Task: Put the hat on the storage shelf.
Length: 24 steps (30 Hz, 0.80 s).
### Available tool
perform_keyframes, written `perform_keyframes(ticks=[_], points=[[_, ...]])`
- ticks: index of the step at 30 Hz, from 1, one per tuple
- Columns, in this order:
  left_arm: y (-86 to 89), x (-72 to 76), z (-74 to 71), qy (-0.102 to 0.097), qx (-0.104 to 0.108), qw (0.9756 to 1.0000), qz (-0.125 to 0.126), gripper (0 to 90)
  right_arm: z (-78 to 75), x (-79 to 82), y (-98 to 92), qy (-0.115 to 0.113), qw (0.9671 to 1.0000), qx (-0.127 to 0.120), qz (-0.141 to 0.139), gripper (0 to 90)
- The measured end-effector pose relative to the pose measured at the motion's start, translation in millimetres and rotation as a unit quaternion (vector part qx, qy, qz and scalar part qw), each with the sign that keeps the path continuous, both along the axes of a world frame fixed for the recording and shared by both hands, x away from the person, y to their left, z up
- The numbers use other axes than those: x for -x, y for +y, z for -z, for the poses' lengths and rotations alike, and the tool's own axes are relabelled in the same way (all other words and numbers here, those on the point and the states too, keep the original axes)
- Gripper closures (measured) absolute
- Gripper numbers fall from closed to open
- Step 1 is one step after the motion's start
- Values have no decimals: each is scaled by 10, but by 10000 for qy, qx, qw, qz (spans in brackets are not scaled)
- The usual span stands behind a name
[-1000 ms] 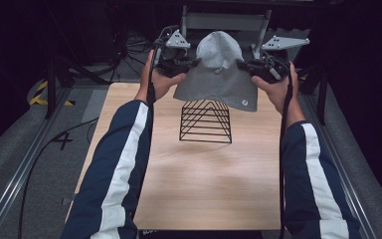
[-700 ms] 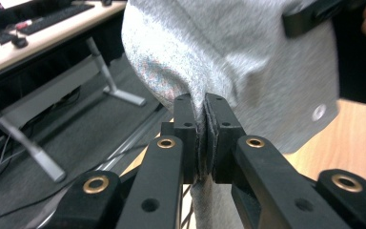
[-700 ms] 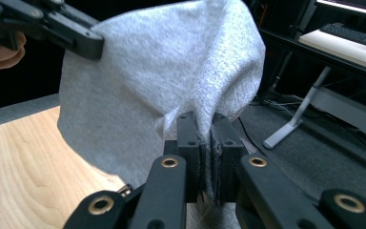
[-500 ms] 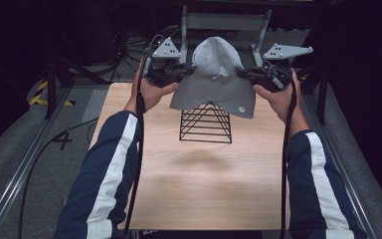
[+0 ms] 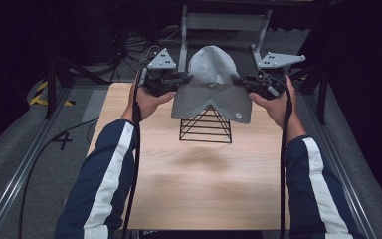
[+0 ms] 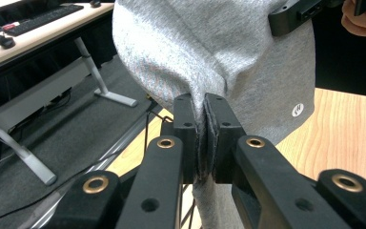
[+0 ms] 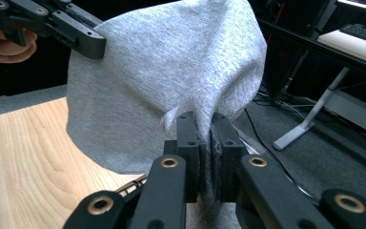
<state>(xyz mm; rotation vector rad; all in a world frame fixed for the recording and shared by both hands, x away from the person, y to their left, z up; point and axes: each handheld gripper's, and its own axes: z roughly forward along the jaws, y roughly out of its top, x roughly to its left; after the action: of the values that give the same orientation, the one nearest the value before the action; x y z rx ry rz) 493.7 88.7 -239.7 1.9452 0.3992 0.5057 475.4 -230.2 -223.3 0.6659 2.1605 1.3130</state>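
Jaws on both sides are clamped tight on cloth: our left gripper (image 5: 175,82) pinches one edge of the grey beanie (image 5: 213,84), our right gripper (image 5: 246,84) the opposite edge. Between them we hold the beanie stretched in the air, its lower hem draped over the tip of the black wire rack (image 5: 206,127), which stands toward the far end of the wooden counter (image 5: 199,184).

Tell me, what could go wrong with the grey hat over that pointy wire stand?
Each gripper pinches a thin bit of the grey hat, the left gripper on one side and the right gripper opposite, so it might slip free. The hat may also snag on the wire stand or knock it over.
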Motion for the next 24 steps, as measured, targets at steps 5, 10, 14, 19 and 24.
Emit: perform_keyframes(ticks=[5, 10, 14, 19, 24], points=[[11, 24, 57, -29, -135, 9999, 10, 843, 10, 52, -11, -14, 10000, 30, -53, 848], [-2, -11, 215, 114, -206, 9997, -40, 841, 97, 47, -20, 49, 9999, 112, -20, 846], [-25, -30, 332, 208, -223, 9995, -32, 841, 219, 4, -41, 136, 9998, 117, 17, 846], [-42, -46, 440, 277, -297, 9992, -28, 841, 393, -16, -41, 287, 9994, 171, -20, 846], [-34, -60, 583, 383, -302, 9988, -44, 840, 531, -23, -47, 378, 9991, 190, -32, 846]])
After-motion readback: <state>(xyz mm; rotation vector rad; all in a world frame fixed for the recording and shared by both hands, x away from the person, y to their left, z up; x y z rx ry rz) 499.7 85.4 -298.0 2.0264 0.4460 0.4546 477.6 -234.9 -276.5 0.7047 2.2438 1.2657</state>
